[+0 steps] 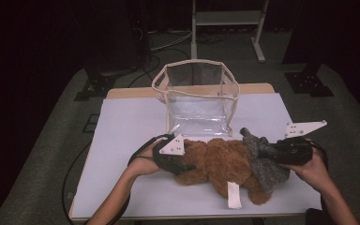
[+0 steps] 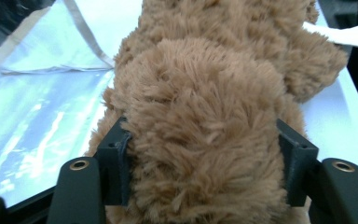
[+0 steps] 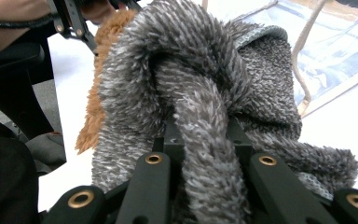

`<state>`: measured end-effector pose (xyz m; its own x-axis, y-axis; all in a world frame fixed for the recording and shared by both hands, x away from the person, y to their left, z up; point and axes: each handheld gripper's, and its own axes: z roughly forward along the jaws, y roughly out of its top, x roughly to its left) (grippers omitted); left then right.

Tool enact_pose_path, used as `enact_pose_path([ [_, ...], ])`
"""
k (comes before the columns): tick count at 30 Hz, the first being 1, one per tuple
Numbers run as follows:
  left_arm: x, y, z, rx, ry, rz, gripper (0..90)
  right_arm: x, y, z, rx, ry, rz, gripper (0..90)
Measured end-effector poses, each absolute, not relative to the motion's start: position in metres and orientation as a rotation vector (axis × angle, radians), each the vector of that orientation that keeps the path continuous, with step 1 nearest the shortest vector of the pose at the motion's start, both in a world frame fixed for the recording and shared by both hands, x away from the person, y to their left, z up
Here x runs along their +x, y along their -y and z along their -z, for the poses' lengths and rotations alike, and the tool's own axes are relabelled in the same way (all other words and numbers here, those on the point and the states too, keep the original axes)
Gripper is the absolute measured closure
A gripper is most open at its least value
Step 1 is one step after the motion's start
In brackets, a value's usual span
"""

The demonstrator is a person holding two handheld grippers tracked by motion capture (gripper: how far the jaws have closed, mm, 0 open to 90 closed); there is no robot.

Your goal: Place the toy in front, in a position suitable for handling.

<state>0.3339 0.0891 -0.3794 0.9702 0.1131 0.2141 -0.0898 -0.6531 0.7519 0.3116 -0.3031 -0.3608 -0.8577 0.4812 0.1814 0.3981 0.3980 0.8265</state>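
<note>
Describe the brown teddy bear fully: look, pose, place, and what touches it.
The brown teddy bear is shaggy plush, lying along the white table before the clear bag. A grey knit garment covers one end; a white tag sticks out. The left gripper clamps its fur; the right gripper pinches the grey garment.

Your left hand-held gripper (image 1: 180, 161) sits low near the worktop's front edge, jaws pressed into brown plush on both sides. Your right hand-held gripper (image 1: 267, 151) lies level toward the front right corner, jaws pinched on grey fabric. Both forearms reach in from the front edge.
</note>
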Motion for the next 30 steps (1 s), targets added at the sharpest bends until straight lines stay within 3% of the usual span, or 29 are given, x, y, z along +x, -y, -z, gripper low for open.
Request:
enact_pose_path([
  [12, 0.328, -0.119, 0.365, 2.366, -0.051, -0.316, 37.0, 0.327, 0.266, 0.385, 0.762, -2.65, -1.466, 75.4],
  [17, 0.326, -0.12, 0.367, 2.345, -0.052, -0.31, 32.2, 0.327, 0.266, 0.391, 0.773, -2.664, -1.464, 75.4],
  [24, 0.324, -0.119, 0.373, 2.29, -0.062, -0.298, 28.7, 0.328, 0.268, 0.358, 0.719, -2.641, -1.448, 75.6],
  [30, 0.32, -0.116, 0.375, 2.283, -0.043, -0.311, 28.2, 0.343, 0.215, 0.337, 0.545, -2.736, -1.351, 75.5],
])
